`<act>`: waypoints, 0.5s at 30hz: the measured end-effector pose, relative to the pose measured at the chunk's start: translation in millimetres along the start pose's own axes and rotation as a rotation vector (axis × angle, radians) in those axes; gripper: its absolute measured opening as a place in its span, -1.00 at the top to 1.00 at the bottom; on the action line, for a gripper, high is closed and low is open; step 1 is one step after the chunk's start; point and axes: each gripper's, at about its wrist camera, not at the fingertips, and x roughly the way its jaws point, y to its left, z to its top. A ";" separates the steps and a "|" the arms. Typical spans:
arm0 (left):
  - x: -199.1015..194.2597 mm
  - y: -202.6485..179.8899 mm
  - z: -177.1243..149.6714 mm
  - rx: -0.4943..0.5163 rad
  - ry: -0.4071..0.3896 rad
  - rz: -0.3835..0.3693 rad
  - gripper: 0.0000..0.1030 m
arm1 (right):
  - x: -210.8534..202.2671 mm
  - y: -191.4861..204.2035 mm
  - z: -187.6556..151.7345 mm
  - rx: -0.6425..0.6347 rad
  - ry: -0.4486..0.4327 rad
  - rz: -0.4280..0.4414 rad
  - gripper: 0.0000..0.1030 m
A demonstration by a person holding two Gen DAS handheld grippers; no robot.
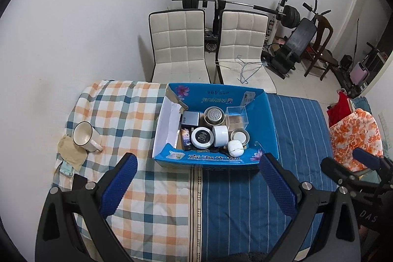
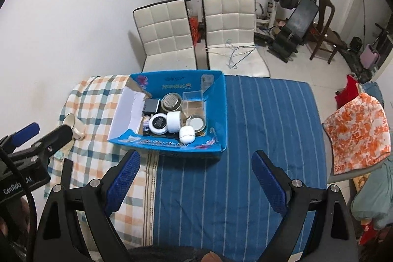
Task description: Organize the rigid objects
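A blue cardboard box (image 1: 216, 160) (image 2: 218, 112) stands on the cloth-covered table and holds several rigid items: a clear plastic case (image 1: 237, 116), a white tape roll (image 1: 220, 135), a round black-and-white tin (image 1: 202, 137), a white earbud case (image 1: 235, 148) (image 2: 187, 134), metal lids and a grey box. A cream mug (image 1: 84, 136) (image 2: 75, 125) lies on its side at the left, on the checked cloth. My left gripper (image 1: 198, 177) hangs above the table in front of the box, open and empty. My right gripper (image 2: 196, 173) is likewise open with nothing between its fingers.
A beige cloth (image 1: 71, 151) and a dark flat object lie near the mug at the table's left edge. Two white chairs (image 1: 178, 46) stand behind the table, with a barbell rack and bench beyond. An orange floral cloth (image 2: 358, 131) drapes a chair at the right.
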 end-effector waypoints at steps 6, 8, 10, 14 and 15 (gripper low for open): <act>1.3 -0.7 -1.3 0.007 0.001 0.007 -0.98 | 0.4 -4.0 4.1 0.004 -0.018 -0.032 -0.83; 0.8 -0.9 -1.3 0.006 0.000 0.006 -0.98 | 1.2 -5.4 4.8 0.008 -0.017 -0.036 -0.83; 1.0 -1.2 -1.5 0.006 0.000 0.006 -0.98 | 1.5 -5.3 4.4 0.008 -0.018 -0.037 -0.83; 2.7 -1.7 1.2 0.006 -0.007 0.009 -0.98 | 0.9 -5.5 5.4 0.006 -0.026 -0.042 -0.83; 3.5 -1.3 2.0 0.007 -0.008 0.008 -0.98 | 0.7 -5.3 5.7 0.005 -0.027 -0.044 -0.83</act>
